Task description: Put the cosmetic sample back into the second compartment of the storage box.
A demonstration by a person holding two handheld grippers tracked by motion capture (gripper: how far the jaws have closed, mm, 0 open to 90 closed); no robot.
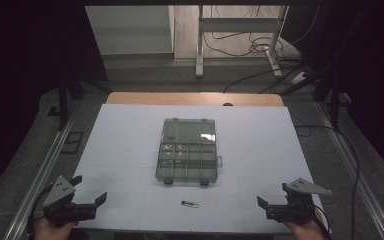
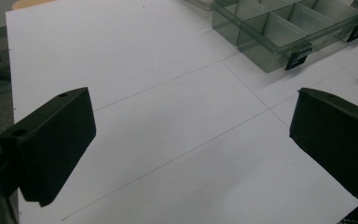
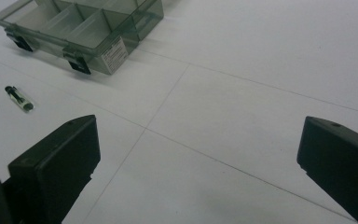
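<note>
A: Both wide apart and holding nothing: the left gripper (image 1: 87, 197) sits at the near left corner of the white surface (image 1: 120, 135), the right gripper (image 1: 275, 197) at the near right.

B: And the small vial (image 1: 190, 203)?

A: Lying loose just near of the open compartment box (image 1: 186, 162). It looks round, so a clumsy pinch may roll it away.

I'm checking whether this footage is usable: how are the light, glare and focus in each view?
High view: dim, dark surround, the white table evenly lit, glare on the lid of the clear green plastic compartment box. Left gripper view: sharp table lines, black fingers unlit. Right gripper view: the small dark-capped vial is slightly soft.
</note>
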